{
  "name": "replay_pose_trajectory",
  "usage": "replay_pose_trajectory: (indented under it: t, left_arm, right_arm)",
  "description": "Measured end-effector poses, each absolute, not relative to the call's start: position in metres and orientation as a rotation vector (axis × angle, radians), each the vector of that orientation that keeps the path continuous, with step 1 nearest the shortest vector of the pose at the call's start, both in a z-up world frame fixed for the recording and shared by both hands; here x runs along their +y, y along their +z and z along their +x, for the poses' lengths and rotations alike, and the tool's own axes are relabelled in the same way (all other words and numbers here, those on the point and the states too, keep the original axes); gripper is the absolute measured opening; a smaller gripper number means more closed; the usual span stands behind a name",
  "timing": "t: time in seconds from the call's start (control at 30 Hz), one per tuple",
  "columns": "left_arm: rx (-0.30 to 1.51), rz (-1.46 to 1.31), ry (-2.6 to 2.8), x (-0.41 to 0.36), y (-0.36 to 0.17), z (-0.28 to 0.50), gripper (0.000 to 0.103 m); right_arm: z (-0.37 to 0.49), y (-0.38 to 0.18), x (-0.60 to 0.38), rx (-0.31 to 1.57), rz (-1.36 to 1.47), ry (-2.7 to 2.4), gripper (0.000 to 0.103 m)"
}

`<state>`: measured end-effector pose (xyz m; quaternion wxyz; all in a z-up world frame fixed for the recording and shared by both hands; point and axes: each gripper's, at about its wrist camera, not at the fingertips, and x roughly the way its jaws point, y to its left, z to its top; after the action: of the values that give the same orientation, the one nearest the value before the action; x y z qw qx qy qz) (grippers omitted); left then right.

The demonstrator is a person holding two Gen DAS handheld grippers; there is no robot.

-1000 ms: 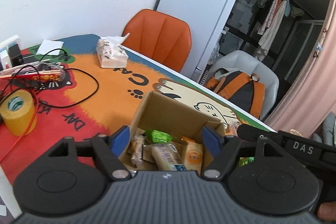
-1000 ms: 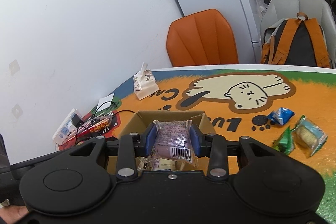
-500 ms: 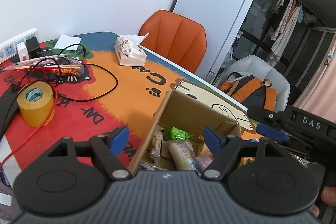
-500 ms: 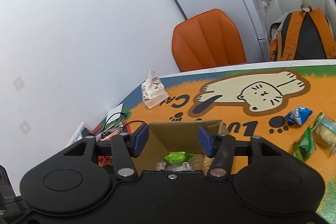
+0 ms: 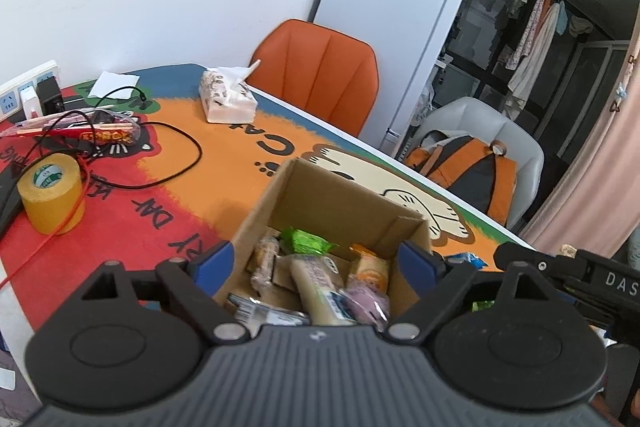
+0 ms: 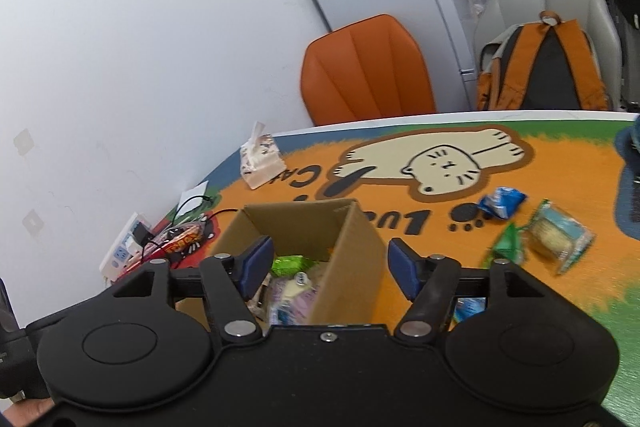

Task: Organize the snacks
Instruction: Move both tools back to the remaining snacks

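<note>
Hovering over open corrugated cardboard box [image 5: 340, 203] on printed worktop [image 5: 224, 147]: left tool [image 5: 316, 259] and right tool [image 6: 330, 263], both spread wide, empty. Crinkly snack packets [image 5: 320, 283] heaped inside box; more foil packets [image 6: 556, 231] loose beside it.

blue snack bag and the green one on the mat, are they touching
Apart. The right wrist view shows orange mat between the blue bag and the green bag, which instead lies against the clear cracker pack.
</note>
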<state>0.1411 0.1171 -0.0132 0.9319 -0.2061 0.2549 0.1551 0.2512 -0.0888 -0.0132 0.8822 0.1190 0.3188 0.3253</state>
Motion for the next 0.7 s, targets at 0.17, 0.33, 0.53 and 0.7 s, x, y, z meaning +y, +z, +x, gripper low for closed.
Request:
replay_pose_trajectory:
  t: [0.17, 0.33, 0.53, 0.7]
  left_arm:
    - [0.525, -0.410, 0.299, 0.102, -0.012, 0.142, 0.090]
    - [0.527, -0.402, 0.285, 0.086, -0.012, 0.144, 0.092]
    - [0.540, -0.372, 0.266, 0.064, -0.012, 0.150, 0.095]
    - [0.541, -0.351, 0.224, 0.046, -0.011, 0.156, 0.096]
  right_arm:
    - [0.246, -0.014, -0.112, 0.653, 0.258, 0.648, 0.074]
    - [0.244, -0.017, -0.135, 0.652, 0.267, 0.620, 0.083]
    - [0.242, -0.019, -0.163, 0.630, 0.293, 0.580, 0.102]
    - [0.247, -0.022, -0.183, 0.630, 0.316, 0.553, 0.103]
